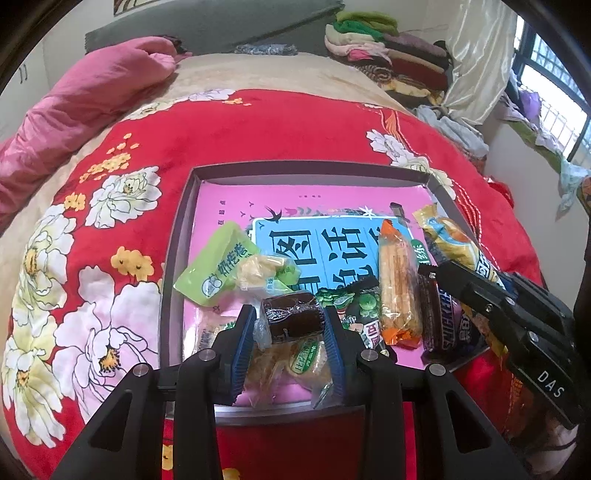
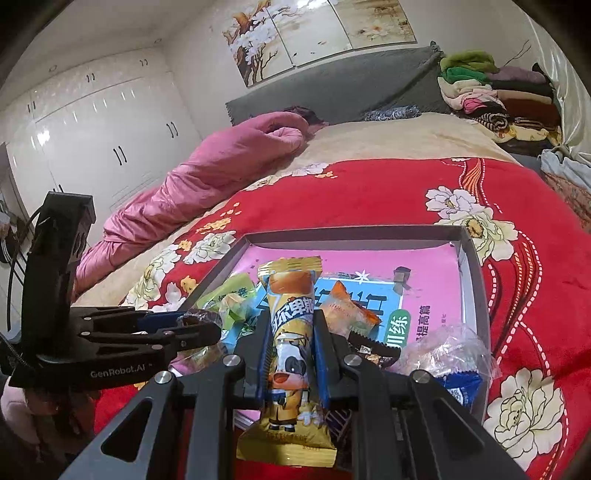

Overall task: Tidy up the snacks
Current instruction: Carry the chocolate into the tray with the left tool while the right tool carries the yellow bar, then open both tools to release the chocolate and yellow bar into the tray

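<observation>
A bed (image 1: pixel 303 122) with a red floral blanket (image 1: pixel 258 140) carries a shallow grey box (image 1: pixel 176 258); a pink quilt (image 1: pixel 74 114) lies along its far side.

Bedroom: bed with red floral blanket (image 2: pixel 369 192), pink quilt (image 2: pixel 207 173), grey headboard (image 2: pixel 332 88); white wardrobe (image 2: pixel 99 129), floral wall panels (image 2: pixel 314 33), folded clothes (image 2: pixel 491 96), daylit window (image 1: pixel 554 74).

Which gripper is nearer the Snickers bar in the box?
Right. The right gripper, shut on a yellow snack pack, hangs just over the Snickers bar. The left gripper, holding a brown cake, is farther left.
</observation>
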Demonstrator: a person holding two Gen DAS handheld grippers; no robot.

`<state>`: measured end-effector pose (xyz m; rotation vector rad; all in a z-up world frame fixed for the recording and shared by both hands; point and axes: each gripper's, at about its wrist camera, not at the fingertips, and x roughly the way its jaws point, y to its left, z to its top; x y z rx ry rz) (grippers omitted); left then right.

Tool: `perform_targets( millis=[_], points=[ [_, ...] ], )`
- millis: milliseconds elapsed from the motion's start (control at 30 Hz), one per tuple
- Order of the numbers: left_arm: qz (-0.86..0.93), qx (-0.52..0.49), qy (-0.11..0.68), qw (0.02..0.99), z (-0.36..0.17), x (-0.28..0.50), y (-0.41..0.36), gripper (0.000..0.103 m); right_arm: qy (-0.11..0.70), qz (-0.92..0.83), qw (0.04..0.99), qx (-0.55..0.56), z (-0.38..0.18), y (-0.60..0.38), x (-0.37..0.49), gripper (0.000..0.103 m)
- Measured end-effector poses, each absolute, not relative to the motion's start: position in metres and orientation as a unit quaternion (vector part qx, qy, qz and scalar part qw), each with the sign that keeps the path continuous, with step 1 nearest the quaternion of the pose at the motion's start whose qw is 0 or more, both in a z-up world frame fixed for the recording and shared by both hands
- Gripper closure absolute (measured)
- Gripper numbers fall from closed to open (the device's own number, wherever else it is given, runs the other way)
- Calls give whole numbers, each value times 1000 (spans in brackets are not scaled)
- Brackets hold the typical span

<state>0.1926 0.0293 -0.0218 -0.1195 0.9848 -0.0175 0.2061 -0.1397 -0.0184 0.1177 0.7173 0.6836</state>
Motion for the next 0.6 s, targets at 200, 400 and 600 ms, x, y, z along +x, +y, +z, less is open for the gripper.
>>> perform_targets(
  millis=[200, 400, 600],
  points=[
    [-9, -53, 474, 879, -23, 192, 27, 65, 347, 335, 875, 45, -22, -134, 208, 82],
    [-8, -52, 475, 878, -23, 192, 27, 65, 350, 355, 866, 29, -26, -123, 207, 82],
    [-8, -52, 475, 878, -24, 192, 26, 65, 357, 364, 860, 15, -31, -115, 205, 82]
  ],
)
